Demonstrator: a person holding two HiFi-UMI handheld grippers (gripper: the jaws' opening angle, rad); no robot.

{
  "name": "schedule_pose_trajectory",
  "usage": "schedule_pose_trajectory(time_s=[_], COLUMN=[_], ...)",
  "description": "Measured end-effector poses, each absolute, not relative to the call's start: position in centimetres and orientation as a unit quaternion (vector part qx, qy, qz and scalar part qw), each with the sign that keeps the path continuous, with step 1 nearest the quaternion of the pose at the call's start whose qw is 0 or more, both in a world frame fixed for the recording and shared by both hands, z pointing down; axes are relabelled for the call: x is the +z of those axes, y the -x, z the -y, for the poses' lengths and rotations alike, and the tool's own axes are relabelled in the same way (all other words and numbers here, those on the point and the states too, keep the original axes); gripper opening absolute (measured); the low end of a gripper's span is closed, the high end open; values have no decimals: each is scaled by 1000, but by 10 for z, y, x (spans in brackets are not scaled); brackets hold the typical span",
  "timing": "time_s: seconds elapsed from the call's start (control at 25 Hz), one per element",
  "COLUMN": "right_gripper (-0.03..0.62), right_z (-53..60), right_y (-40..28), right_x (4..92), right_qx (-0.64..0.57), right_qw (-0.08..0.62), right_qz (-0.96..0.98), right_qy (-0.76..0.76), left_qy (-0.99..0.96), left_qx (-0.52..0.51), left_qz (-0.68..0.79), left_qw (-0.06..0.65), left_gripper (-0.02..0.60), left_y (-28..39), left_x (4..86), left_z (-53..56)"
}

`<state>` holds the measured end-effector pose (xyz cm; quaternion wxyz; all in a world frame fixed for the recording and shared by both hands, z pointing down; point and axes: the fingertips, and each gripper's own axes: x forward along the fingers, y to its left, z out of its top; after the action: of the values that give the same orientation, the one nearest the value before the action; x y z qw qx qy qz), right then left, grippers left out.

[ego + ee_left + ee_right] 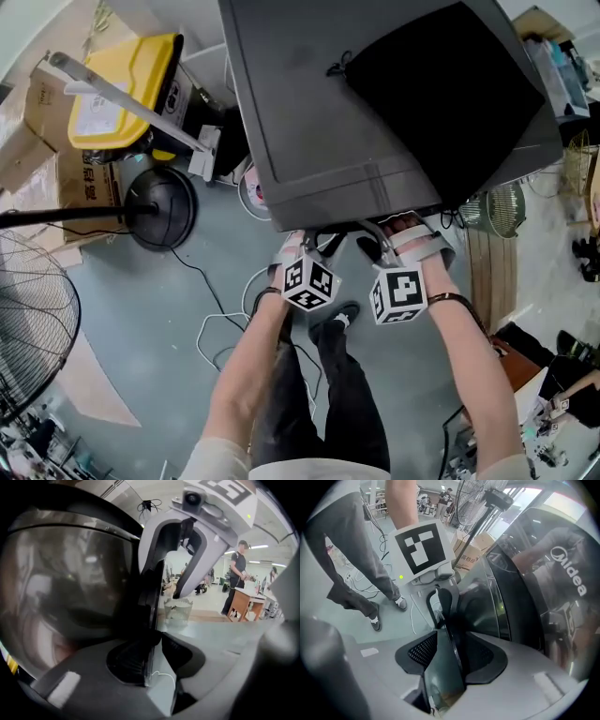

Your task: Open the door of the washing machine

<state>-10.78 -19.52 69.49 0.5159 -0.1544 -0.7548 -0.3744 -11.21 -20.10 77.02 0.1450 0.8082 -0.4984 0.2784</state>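
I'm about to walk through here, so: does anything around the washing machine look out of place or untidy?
Nothing looks spilled or broken. A black cloth lies askew across the top of the washing machine, and a loose white cable loops on the floor beside the person's shoe, where it might snag.

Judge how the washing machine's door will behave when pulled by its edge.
The door probably stays stiff: its dark rim looks solid. Its glossy, reflective face may be slippery to grip. Being large domed glass, it likely feels heavy.
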Motion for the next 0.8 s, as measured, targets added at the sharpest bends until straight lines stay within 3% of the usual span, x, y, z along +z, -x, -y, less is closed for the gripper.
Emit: schedule_pose_trajectory(time_s=[0.8], right_gripper=[173], right_z=[189], right_y=[101], right_x=[698], right_qx=[-362], right_qw=[544], right_qz=[732], right_qy=[193], left_qy=[-804], left_qx=[267], left_qz=[509], left_qw=[150], left_gripper=[163], left_y=[112], left_x=[769], left_z=[196])
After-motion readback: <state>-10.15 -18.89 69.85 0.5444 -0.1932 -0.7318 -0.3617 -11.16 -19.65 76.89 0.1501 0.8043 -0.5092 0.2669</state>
